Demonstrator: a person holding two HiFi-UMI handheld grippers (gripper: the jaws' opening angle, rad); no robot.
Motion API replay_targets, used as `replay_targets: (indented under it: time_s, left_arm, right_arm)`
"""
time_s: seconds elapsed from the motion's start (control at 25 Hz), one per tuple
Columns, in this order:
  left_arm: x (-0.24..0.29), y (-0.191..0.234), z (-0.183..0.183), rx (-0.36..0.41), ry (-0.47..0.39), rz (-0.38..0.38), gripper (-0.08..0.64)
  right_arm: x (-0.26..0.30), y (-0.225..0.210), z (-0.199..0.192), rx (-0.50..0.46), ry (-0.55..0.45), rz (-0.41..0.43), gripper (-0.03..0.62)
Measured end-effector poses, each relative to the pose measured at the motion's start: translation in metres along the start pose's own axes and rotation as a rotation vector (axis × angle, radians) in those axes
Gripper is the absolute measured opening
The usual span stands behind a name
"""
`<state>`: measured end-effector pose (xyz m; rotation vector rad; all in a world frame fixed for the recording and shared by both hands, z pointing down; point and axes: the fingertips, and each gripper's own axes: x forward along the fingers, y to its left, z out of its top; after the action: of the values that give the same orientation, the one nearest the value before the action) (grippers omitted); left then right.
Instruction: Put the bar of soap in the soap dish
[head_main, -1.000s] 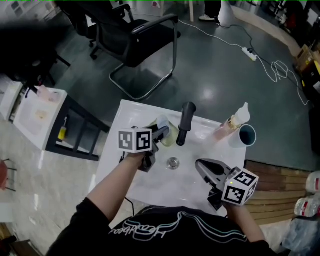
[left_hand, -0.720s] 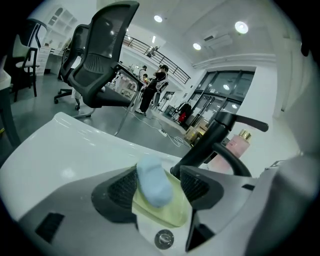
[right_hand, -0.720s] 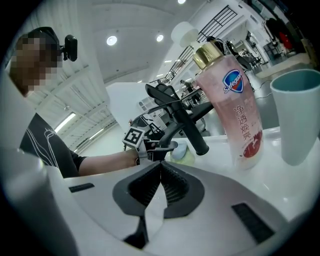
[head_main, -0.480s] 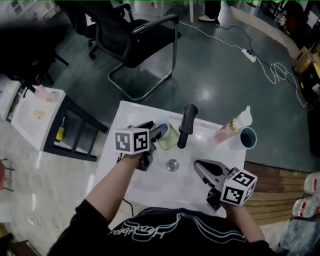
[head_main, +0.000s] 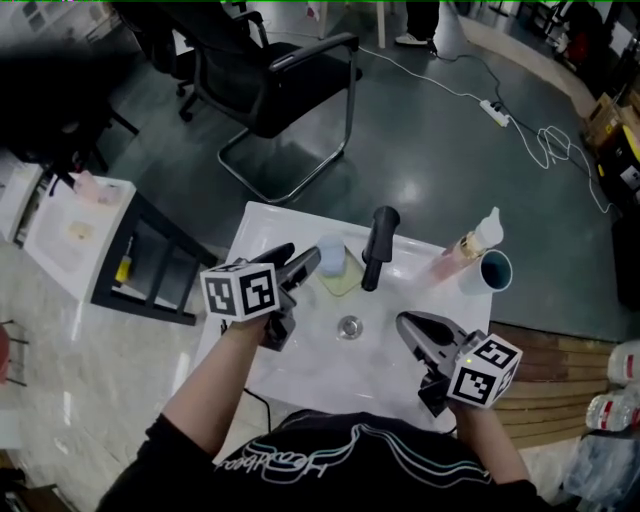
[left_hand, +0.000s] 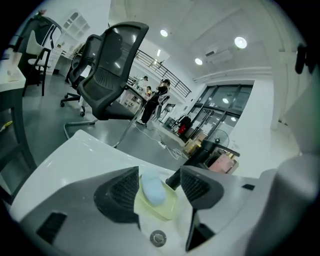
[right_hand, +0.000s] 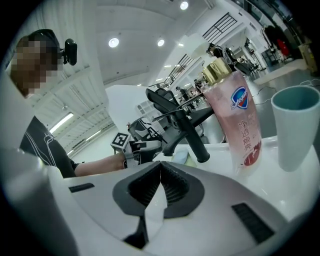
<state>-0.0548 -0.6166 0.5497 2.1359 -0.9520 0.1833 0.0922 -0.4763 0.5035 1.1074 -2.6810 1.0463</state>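
At the back of the white sink, left of the black faucet: one pale blue bar of soap, lying in the yellow-green soap dish.

Left gripper: jaws have just been opening and now stand wide. The soap shows beyond them with the pads clear of it. I have drawn this claw up and back from the dish since a second ago.

Right gripper: jaws together, nothing between them, idle at the sink's near right.

Judgement: placement looks complete; only the withdrawal is left.

bright ceiling lights, glare on sink, fisheye-warped edges
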Motion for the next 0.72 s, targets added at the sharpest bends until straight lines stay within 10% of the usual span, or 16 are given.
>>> replay_targets:
  time_s: [0.72]
  left_arm:
    - [-0.211, -0.171, -0.014, 0.334, 0.024, -0.530, 0.054]
  right_arm:
    - [-0.017, 0.187, 0.039, -0.217, -0.199, -0.035, 0.026]
